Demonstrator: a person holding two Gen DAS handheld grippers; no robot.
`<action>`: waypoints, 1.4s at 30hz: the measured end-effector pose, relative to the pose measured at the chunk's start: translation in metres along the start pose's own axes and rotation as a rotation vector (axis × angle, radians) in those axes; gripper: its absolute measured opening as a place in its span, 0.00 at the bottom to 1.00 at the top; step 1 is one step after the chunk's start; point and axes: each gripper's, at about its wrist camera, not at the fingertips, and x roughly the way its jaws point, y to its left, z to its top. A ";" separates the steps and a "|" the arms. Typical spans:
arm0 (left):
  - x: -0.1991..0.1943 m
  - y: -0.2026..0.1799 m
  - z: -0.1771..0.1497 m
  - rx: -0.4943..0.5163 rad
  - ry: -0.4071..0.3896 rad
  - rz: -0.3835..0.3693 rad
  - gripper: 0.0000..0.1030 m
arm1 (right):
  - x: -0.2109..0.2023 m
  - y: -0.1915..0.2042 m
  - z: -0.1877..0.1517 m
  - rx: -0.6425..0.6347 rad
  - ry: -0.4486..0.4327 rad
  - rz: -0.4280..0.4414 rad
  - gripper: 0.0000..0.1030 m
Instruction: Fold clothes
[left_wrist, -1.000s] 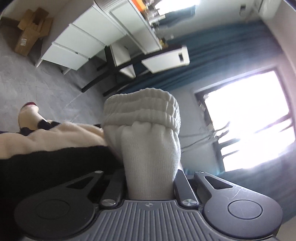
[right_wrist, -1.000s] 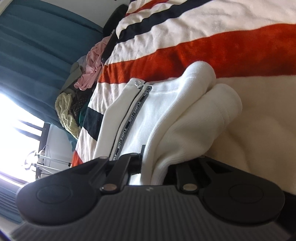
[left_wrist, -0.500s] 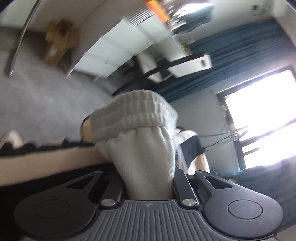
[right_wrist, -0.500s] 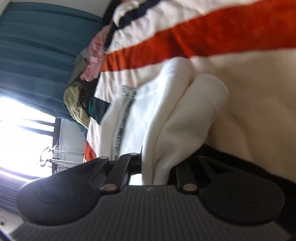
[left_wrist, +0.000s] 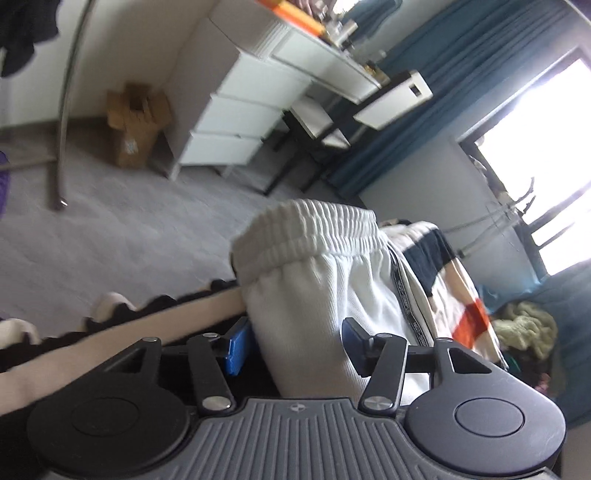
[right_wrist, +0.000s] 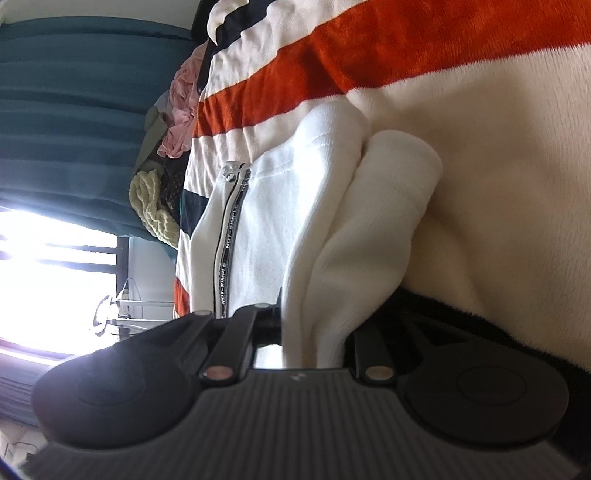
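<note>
Now | step: laying down a fold of the white trousers on striped blanket | left gripper: jaws just opened, waistband loose between fingers | right gripper: just eased, fingers seemingly clamped on folded fabric | next: probably withdraw left, release right.

The white garment hides the right tool's fingertips, the small items on the white table are unreadably blurred, and the clothes pile is partly covered by the striped blanket.
</note>
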 end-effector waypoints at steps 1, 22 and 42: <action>-0.008 -0.005 -0.002 0.029 -0.033 0.013 0.66 | 0.001 0.000 0.000 -0.002 0.002 0.002 0.23; 0.020 -0.212 -0.158 0.749 -0.100 -0.193 0.80 | -0.008 0.009 0.000 0.000 -0.064 0.166 0.56; 0.105 -0.212 -0.245 1.039 0.019 -0.132 0.82 | 0.010 0.007 0.006 -0.100 -0.146 0.114 0.56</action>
